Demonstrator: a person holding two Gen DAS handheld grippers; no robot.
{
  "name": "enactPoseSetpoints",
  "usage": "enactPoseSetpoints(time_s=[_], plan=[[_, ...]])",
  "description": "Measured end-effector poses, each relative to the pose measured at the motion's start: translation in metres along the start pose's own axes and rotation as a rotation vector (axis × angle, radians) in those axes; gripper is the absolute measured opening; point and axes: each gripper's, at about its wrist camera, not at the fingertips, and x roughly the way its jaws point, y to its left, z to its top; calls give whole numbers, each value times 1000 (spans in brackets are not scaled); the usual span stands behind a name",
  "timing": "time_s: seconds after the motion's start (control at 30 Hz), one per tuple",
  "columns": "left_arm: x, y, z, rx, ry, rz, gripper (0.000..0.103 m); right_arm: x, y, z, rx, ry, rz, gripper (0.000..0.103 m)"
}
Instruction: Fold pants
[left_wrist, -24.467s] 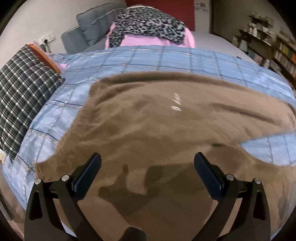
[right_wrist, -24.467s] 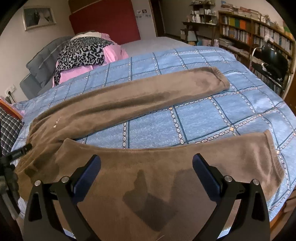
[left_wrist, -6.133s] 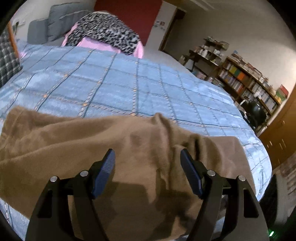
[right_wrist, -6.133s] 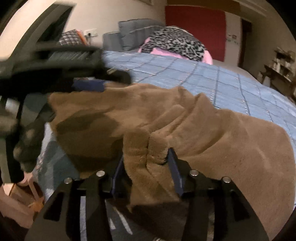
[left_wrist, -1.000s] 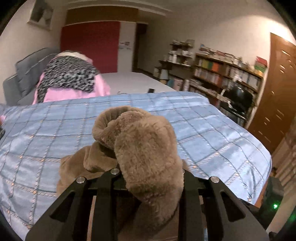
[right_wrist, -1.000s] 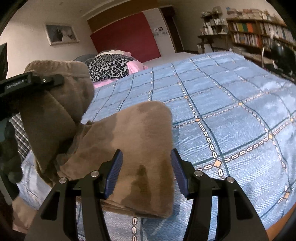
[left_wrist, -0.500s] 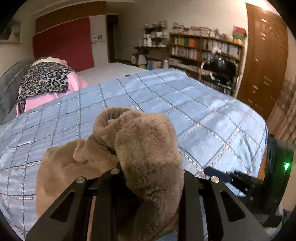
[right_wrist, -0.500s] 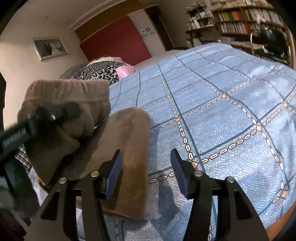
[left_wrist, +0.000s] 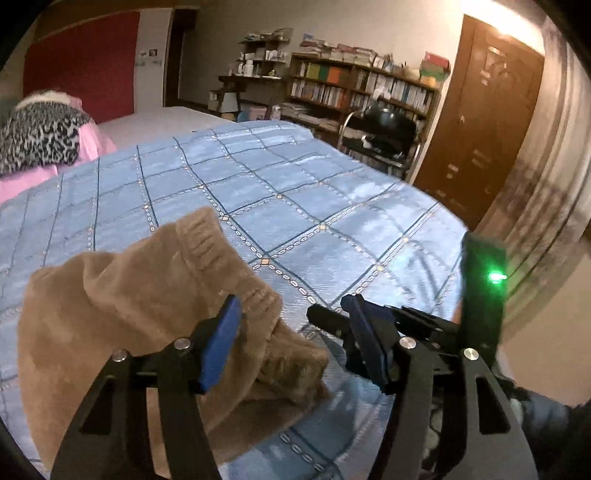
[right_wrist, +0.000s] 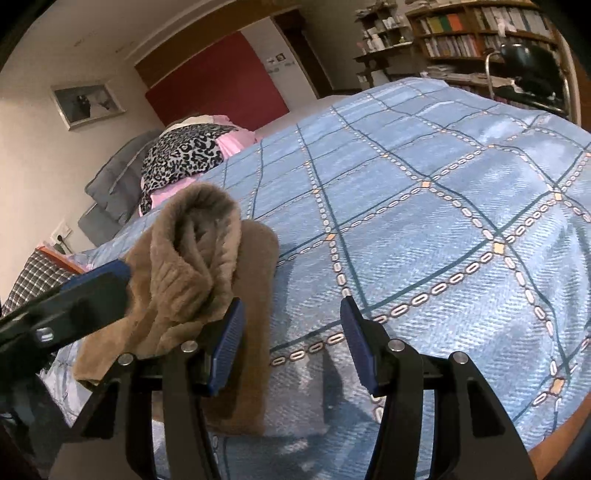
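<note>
The brown fleece pants (left_wrist: 122, 306) lie folded in a thick bundle on the blue quilted bed (left_wrist: 280, 192), ribbed cuff on top. My left gripper (left_wrist: 291, 332) is open just above the bundle's right edge, holding nothing. In the right wrist view the pants (right_wrist: 192, 280) sit at the left, with the cuff end humped up. My right gripper (right_wrist: 291, 343) is open over bare quilt (right_wrist: 424, 236) just right of the bundle. A finger of the left gripper (right_wrist: 85, 295) reaches in from the left against the cuff.
A leopard-print and pink pile (right_wrist: 184, 151) lies at the head of the bed. A checked pillow (right_wrist: 33, 280) is at the left edge. Bookshelves (left_wrist: 362, 88), a black chair (left_wrist: 384, 129) and a brown door (left_wrist: 480, 140) stand beyond the bed's far side.
My left gripper has opened and let go of the pants end, which now rests on the bundle. My right gripper has stayed open, shifting right of the bundle.
</note>
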Motion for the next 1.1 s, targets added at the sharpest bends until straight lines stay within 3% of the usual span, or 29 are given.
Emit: enactPoseSetpoints(time_s=[0.07,0.3,0.47,0.6,0.63,0.67,0.7,0.77,0.9,1.1], plan=[[-12,10,0,-37,-25,5,63,-3,-1,3,12,-5,11,54],[-53,88,-4,-232,-99,153,67,-3,10,12,93,23,165,54],[-65,131,-15,-323,-108,228,67,-2,40,21,7,4,184,54],[-69,148,-20,-348,-103,238,72,15,60,29,-67,20,173,54],[-67,151,-21,-353,-100,235,73,23,64,30,-84,39,170,46],[-67,153,-22,-358,-96,232,73,27,66,29,-88,57,170,27],[-67,156,-25,-363,-90,231,73,29,68,29,-91,73,172,27],[-66,161,-28,-365,-84,233,74,21,74,30,-109,62,183,14],[-65,172,-31,-379,-78,239,74,-8,80,34,-101,39,216,13],[-67,178,-28,-371,-93,223,74,-33,67,18,-28,94,182,13]])
